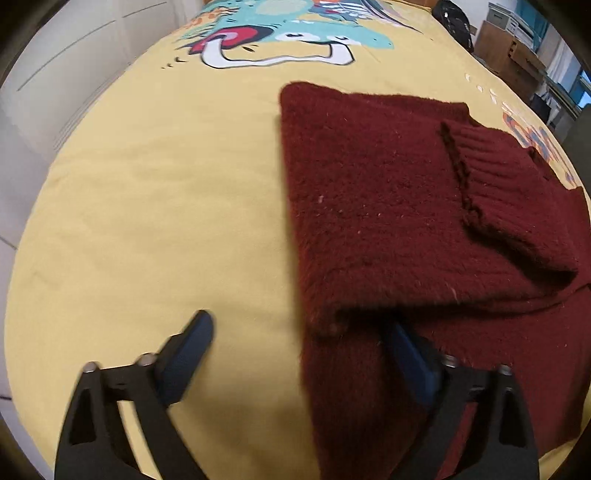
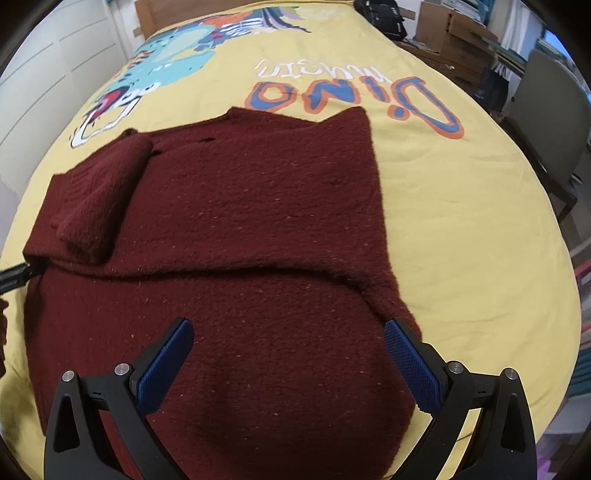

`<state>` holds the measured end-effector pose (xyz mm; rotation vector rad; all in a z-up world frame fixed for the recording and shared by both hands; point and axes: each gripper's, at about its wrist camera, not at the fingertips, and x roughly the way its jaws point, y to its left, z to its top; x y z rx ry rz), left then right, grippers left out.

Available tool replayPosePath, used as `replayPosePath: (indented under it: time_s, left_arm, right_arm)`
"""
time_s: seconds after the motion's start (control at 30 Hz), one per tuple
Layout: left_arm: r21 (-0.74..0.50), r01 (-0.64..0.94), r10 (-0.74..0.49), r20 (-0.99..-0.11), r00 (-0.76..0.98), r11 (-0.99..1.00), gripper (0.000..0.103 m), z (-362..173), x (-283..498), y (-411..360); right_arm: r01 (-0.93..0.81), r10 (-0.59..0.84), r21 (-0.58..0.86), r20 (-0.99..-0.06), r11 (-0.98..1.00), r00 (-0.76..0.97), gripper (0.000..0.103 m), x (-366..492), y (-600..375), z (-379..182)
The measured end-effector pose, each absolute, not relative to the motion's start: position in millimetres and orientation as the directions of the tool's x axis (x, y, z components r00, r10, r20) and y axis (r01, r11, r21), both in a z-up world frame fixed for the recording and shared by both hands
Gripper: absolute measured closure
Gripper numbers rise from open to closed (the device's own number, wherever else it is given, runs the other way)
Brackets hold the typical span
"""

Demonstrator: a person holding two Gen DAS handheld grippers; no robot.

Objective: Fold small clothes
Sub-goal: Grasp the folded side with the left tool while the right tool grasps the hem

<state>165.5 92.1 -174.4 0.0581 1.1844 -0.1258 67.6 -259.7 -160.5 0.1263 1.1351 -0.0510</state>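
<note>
A dark red knitted sweater (image 1: pixel 388 206) lies partly folded on the yellow bedspread (image 1: pixel 166 206), with a ribbed sleeve cuff (image 1: pixel 517 199) laid on top. My left gripper (image 1: pixel 299 328) is open at the sweater's left edge; its right finger is tucked under the folded upper layer, its left finger rests on the bedspread. In the right wrist view the sweater (image 2: pixel 240 229) fills the middle. My right gripper (image 2: pixel 288 332) is open just above the lower layer, its right finger near the right edge. The left gripper's tip (image 2: pixel 16 277) shows at the far left.
The bedspread (image 2: pixel 461 229) carries a dinosaur print (image 1: pixel 280 40) and "DINO" lettering (image 2: pixel 354 96). A black bag (image 2: pixel 384 16) lies at the far end. Cardboard boxes (image 2: pixel 454 33) and a grey chair (image 2: pixel 554 110) stand to the right. White cupboards (image 1: pixel 59 74) are on the left.
</note>
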Motion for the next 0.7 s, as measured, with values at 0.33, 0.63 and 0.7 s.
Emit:
replayPosePath:
  time_s: [0.33,0.63,0.7]
  left_arm:
    - [-0.130,0.212,-0.203,-0.905,0.373,0.969,0.090,-170,174,79]
    - [-0.175,0.217,-0.244,-0.906,0.346,0.960,0.092,-168,177,89]
    - [-0.170,0.218,-0.238,-0.909,0.341,0.961,0.092,-167,179,88]
  right_arm:
    - [-0.021,0.070,0.068,-0.884,0.997,0.462,0.000,113,-202,-131]
    - [-0.283,0.195,0.061,-0.860,0.957,0.472,0.000,174,-90,-109]
    - [-0.325,0.199,0.050,-0.874,0.944,0.444,0.000,188,-64,-116]
